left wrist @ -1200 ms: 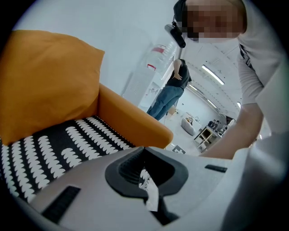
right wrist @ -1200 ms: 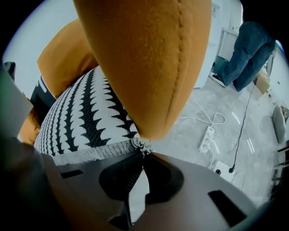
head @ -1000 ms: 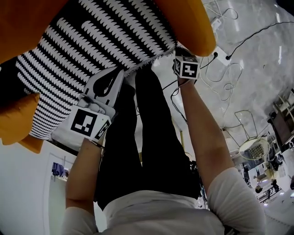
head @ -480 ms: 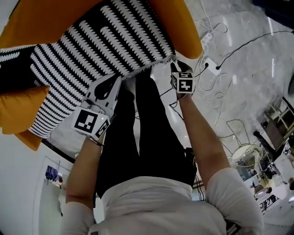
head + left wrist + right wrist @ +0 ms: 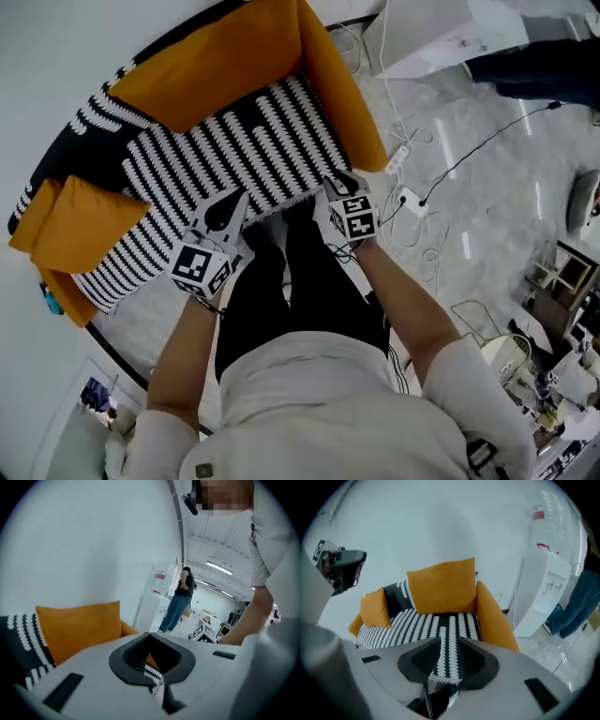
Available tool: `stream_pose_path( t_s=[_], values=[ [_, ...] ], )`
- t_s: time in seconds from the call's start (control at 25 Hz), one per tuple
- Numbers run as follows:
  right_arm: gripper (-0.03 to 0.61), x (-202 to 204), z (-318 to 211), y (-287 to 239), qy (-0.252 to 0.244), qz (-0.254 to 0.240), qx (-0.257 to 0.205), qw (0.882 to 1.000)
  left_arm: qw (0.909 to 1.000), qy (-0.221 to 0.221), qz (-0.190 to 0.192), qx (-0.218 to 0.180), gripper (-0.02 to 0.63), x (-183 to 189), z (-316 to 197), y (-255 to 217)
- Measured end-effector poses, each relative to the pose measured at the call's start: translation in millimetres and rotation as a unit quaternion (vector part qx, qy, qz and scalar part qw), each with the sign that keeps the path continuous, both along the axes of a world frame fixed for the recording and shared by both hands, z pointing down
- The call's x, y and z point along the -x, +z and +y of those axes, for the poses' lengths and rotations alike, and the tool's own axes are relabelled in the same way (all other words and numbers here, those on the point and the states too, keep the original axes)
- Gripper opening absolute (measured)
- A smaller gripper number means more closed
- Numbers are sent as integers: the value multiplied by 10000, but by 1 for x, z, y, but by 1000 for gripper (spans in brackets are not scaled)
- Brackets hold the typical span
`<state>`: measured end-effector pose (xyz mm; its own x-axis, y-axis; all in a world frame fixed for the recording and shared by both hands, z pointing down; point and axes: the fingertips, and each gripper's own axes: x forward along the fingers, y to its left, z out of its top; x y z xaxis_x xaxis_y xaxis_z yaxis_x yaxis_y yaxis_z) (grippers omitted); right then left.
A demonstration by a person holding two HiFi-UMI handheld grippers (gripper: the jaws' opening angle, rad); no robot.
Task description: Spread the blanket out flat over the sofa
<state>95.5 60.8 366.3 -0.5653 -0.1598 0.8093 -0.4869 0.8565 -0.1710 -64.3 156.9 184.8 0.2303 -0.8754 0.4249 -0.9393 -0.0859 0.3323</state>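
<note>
Jaws of left gripper [image 5: 232,205] pinch the blanket [image 5: 234,150]

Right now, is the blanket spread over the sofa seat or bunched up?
Spread: the blanket lies flat across the seat of the sofa, with no bunching visible.

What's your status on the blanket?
Left tool shut on blanket edge. Right tool open, edge between its jaws. Blanket lies across sofa seat. Small orange cushion on it at one end.
</note>
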Motion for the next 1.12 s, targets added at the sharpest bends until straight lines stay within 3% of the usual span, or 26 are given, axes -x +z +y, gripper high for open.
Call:
stream_pose_path(
  t_s=[0.36,0.72,1.12],
  values=[
    [129,86,31,-171,-542,-1056,-655,9908,9974,-367,-348,-510,9,43,60,-113],
    [106,139,89,-302,-1305,-1864,-1340,9645,9893,-874,-685,-942,9,88,124,-186],
    [35,162,136,-407,-1621,-2567,-1881,9341,9767,-1010,-986,-1616,9,103,186,-261]
  ],
)
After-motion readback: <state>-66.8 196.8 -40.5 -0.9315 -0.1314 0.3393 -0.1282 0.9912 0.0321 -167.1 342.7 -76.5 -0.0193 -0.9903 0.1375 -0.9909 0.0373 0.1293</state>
